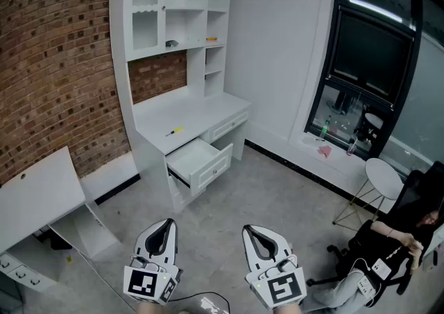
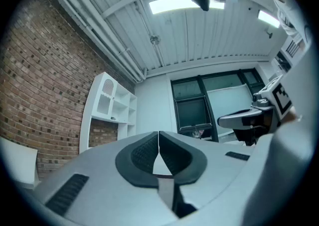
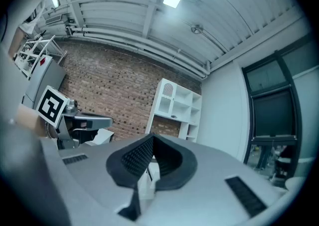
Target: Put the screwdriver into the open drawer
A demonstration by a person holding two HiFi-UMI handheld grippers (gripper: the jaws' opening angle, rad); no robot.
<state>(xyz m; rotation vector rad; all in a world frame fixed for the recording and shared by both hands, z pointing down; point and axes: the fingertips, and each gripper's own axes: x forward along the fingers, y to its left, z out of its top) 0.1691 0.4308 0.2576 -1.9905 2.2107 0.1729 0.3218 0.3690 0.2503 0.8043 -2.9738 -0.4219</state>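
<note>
A small yellow-handled screwdriver (image 1: pixel 174 130) lies on the top of the white desk (image 1: pixel 201 108), which stands against the brick wall across the room. Below it one drawer (image 1: pixel 201 162) is pulled out and open. My left gripper (image 1: pixel 168 223) and right gripper (image 1: pixel 251 231) hover side by side over the floor at the bottom of the head view, far from the desk. Both are shut with nothing between their jaws. The left gripper view shows its tips (image 2: pixel 158 133) pressed together, with the white hutch (image 2: pixel 112 105) beyond. The right gripper's tips (image 3: pixel 152 137) also meet.
A white hutch (image 1: pixel 173 11) with shelves tops the desk. Another white desk (image 1: pixel 35 198) stands at the left. A dark window (image 1: pixel 368 49), a round white side table (image 1: pixel 383 177) and a seated person (image 1: pixel 395 243) are at the right. Grey floor (image 1: pixel 263 188) lies between me and the desk.
</note>
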